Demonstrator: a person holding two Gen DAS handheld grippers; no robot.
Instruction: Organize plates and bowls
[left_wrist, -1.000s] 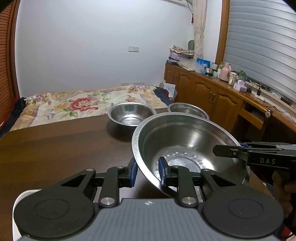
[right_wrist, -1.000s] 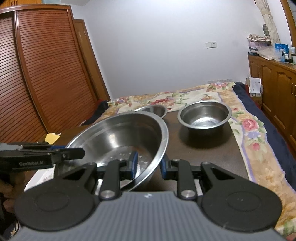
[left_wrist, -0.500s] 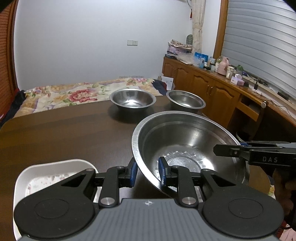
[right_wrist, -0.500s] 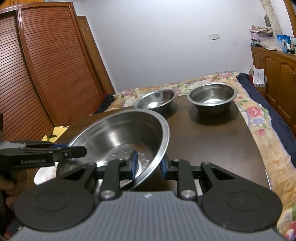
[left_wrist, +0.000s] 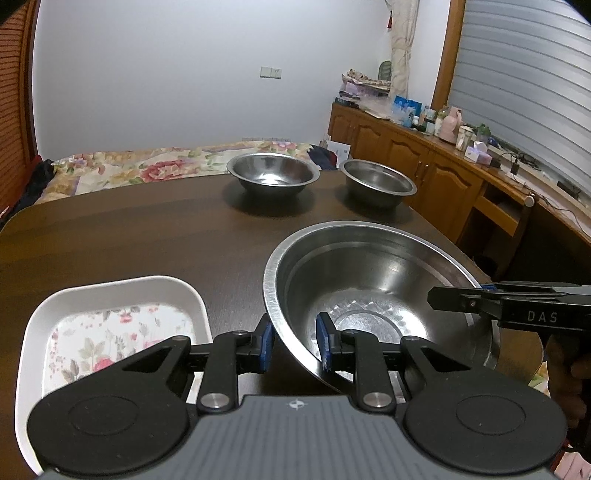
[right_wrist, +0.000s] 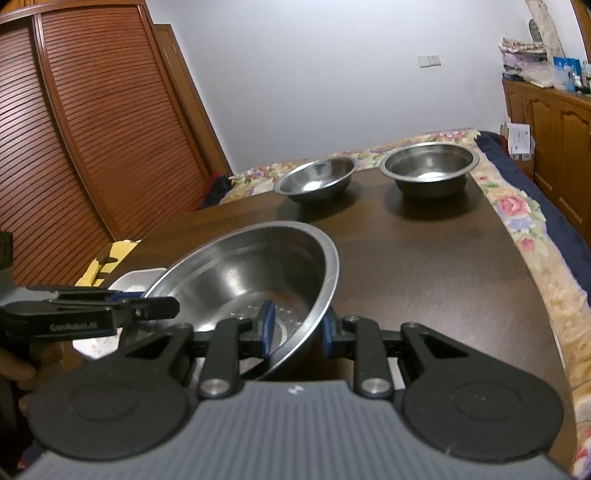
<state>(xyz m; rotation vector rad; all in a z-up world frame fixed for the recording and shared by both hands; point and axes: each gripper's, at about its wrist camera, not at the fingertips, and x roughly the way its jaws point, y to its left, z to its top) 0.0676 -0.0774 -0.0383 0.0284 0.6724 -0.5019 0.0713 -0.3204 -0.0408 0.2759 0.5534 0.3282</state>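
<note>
We hold the big bowl (left_wrist: 373, 295) by opposite rims: left gripper (left_wrist: 293, 341) and right gripper (right_wrist: 295, 328) both clamped on it, over the worktop (left_wrist: 129, 240). Two small bowls (left_wrist: 273, 177) lie ahead at the far edge, tray (left_wrist: 110, 295) just left.

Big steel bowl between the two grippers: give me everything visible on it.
The big bowl looks like shiny stainless steel, round, wide flat rim, patterned ring on its base, empty. It sits tilted over the dark table, beside the white tray. The left gripper and right gripper each clamp its rim on opposite sides.
</note>
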